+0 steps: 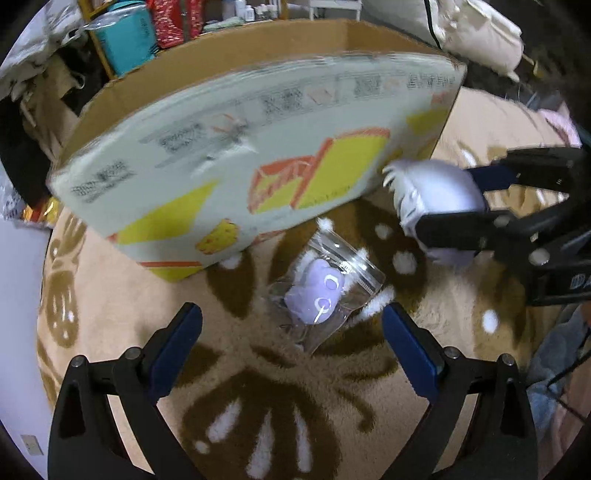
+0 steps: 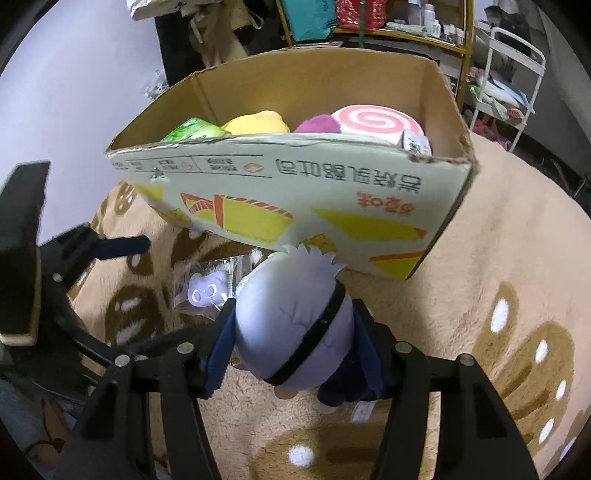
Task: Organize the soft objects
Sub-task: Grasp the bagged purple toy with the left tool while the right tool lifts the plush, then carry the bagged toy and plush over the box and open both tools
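1. The right gripper [image 2: 291, 343] was clamped on a pale lavender plush doll [image 2: 291, 321], its blue-padded jaws pressing the doll's head from both sides. A black band ran across the head, white spiky hair pointed toward the box, and a dark purple body hung below.
2. In the left wrist view the same right gripper [image 1: 448, 218] entered from the right side with the doll [image 1: 436, 192] held clear of the rug, just beside the near right corner of the cardboard box [image 1: 258, 147].
3. The left gripper [image 1: 291, 332] stood with jaws wide apart and nothing between them, hovering over the rug.
4. A small purple toy in a clear zip bag [image 1: 317, 295] lay on the rug ahead of the left gripper's open jaws, near the foot of the box. In the right wrist view the bagged toy [image 2: 207, 291] lay just left of the held doll.
5. The cardboard box [image 2: 295, 195] sat on the beige and brown patterned rug [image 2: 480, 295], open at the top. Inside were a green item [image 2: 192, 131], a yellow plush [image 2: 258, 122], a purple plush [image 2: 317, 123] and a pink spiral-patterned roll plush [image 2: 373, 120].
6. Shelving with assorted goods [image 2: 369, 18] stood behind the box.
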The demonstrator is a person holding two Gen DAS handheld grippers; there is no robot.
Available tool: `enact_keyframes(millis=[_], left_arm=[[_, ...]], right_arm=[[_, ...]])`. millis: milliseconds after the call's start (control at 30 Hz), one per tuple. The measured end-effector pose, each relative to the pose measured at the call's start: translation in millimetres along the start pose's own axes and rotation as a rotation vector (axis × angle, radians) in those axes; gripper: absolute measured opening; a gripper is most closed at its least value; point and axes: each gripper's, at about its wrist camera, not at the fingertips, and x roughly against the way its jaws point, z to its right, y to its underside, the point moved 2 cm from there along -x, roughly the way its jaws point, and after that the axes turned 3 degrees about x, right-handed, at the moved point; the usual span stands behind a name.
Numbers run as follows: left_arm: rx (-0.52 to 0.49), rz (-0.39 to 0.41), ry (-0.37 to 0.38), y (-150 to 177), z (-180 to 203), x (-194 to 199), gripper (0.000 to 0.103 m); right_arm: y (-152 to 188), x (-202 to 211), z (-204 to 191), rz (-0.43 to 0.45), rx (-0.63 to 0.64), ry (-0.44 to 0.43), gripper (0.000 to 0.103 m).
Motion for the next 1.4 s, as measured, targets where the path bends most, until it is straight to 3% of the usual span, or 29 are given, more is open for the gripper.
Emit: enact_keyframes(millis=[300, 567, 667, 767, 1000, 1167, 1400], left_arm=[[-0.040, 0.021, -0.012, -1.5, 12.6, -19.2, 0.089], [0.018, 0.025, 0.034, -5.4, 7.1, -14.6, 0.048], [0.078, 0.022, 0.087, -4.5, -0.6, -8.1, 0.041], [0.084, 0.027, 0.089, -1.4, -2.6, -3.0, 0.035], [0.075, 0.046, 0.070, 5.4, 21.1, 16.3, 0.034], [0.082, 0.102, 0.054, 9.2, 28.1, 45.1, 0.034], [0.081, 0.281, 0.034, 14.3, 33.7, 115.8, 0.034]], right_arm=[[0.8, -7.0, -0.7, -0.029, -0.040, 0.002, 0.064], [-3.5, -7.2, -0.4, -0.023, -0.044, -0.001, 0.064], [-6.1, -3.1, -4.2, -0.008, -0.040, -0.006, 0.064], [-8.8, 4.0, -6.2, 0.015, -0.038, -0.010, 0.064], [-8.4, 24.9, -7.7, 0.067, -0.052, -0.024, 0.064], [-8.8, 48.3, -7.0, 0.122, -0.060, -0.037, 0.064], [-13.5, 83.1, -13.4, 0.223, -0.041, -0.047, 0.064]])
